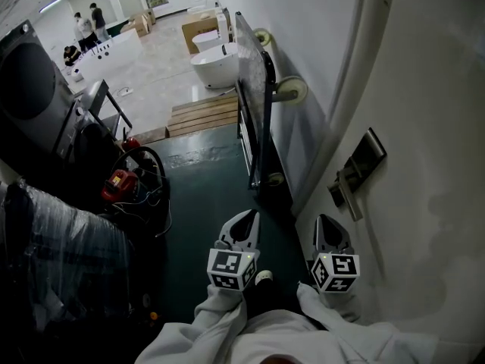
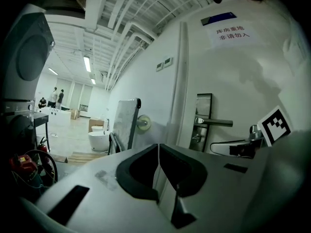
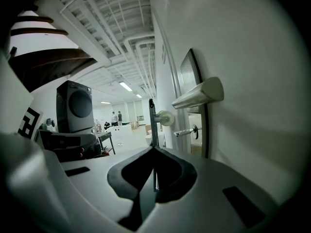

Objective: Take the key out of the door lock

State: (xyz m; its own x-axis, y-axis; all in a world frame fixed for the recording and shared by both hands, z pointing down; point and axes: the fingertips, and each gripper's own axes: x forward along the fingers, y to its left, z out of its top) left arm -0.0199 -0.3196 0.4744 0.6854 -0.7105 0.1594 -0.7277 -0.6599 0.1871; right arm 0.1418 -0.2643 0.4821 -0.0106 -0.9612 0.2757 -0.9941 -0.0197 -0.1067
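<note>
Ahead of clenched left tool (image 2: 158,146) and right tool (image 3: 154,149), apart: key (image 3: 184,132) in lock (image 3: 196,128).

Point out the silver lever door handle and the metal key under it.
Silver lever door handle (image 3: 199,95), right gripper view, middle of lever.
Metal key (image 3: 184,131), right gripper view, shaft.

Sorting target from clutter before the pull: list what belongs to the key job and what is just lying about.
Job: key, lock plate, door handle, left gripper, right gripper.
Lying about: bathtub, wooden pallet, washing machine, red machine.
</note>
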